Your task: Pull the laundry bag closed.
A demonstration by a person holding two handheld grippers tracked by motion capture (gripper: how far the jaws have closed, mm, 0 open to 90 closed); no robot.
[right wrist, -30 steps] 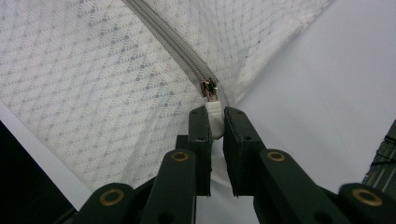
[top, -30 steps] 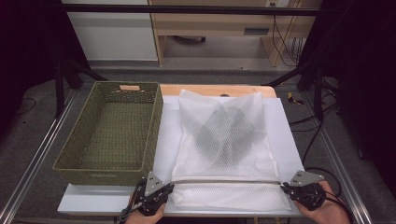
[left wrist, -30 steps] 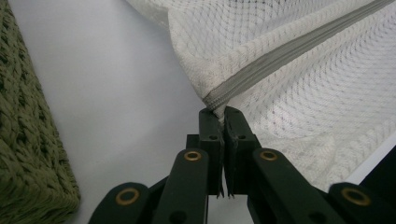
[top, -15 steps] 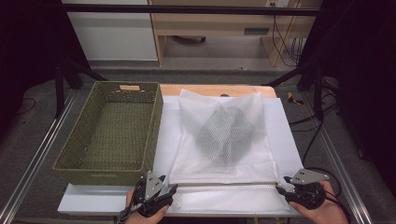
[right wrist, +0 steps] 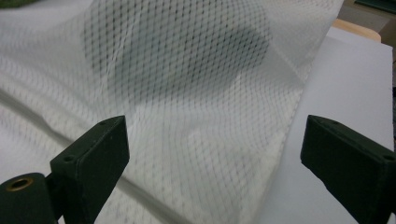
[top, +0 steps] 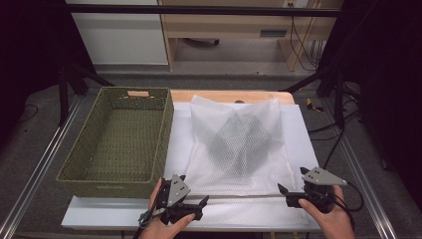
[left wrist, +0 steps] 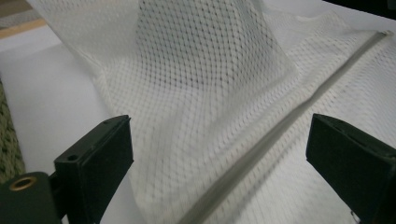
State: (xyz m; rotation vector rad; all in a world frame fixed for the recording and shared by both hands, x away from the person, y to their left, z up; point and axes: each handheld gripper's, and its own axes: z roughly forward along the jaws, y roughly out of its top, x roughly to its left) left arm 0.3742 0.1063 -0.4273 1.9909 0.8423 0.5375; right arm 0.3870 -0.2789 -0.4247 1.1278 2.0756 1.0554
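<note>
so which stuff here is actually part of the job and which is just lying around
In the job:
- white mesh laundry bag
- dark garment inside it
- left gripper, open
- right gripper, open

Lying about, apparently:
- green woven basket, possibly the destination
- cables behind the table

Basket (top: 122, 139) left on table (top: 303, 129), mesh bag (top: 239, 144) right beside it
</note>
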